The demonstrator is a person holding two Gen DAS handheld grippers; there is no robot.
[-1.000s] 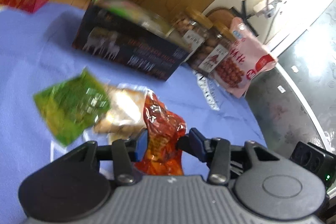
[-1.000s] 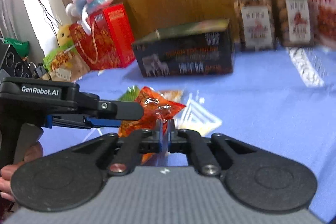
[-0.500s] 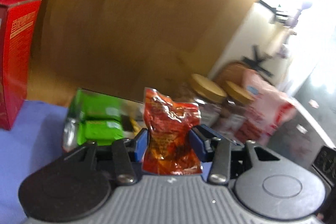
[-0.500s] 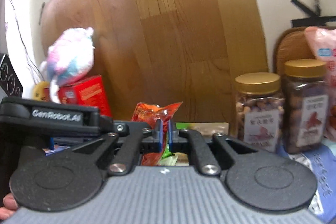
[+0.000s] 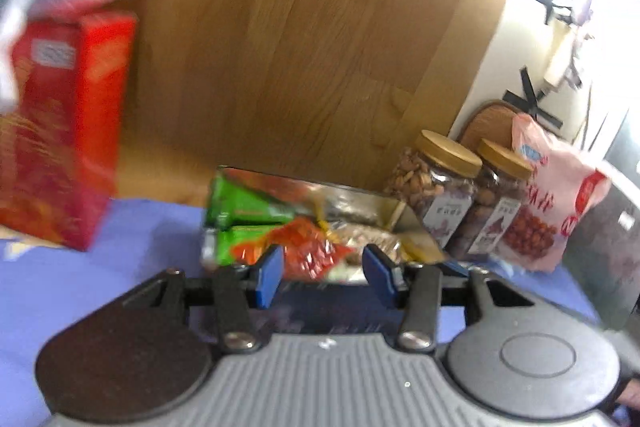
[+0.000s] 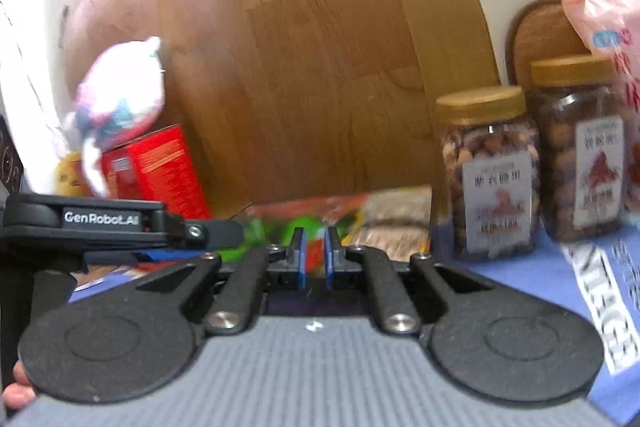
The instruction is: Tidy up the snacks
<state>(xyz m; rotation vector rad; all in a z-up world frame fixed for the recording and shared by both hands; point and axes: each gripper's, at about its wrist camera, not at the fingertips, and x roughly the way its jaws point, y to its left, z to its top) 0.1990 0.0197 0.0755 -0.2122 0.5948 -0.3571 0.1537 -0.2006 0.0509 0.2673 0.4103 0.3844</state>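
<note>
My left gripper (image 5: 324,273) is open above the near edge of the dark open box (image 5: 384,205). The red snack packet (image 5: 308,249) lies inside the box, just beyond the blue pads (image 5: 270,273), beside green packets (image 5: 240,205). My right gripper (image 6: 314,259) stands close by with its jaws nearly closed and a narrow gap between them, nothing held. The left gripper shows in the right wrist view (image 6: 192,231) at the left, over the box (image 6: 400,215).
A red carton (image 5: 64,131) with a plush toy (image 6: 120,103) on it stands at the left. Two nut jars (image 6: 488,171) and a pink snack bag (image 5: 556,199) stand right of the box. A wooden board (image 5: 304,39) is behind. A blue cloth (image 5: 100,279) covers the table.
My left gripper carried the red packet up from the cloth to the box, then opened; the packet now lies in the box. My right gripper followed and its jaws parted slightly.
</note>
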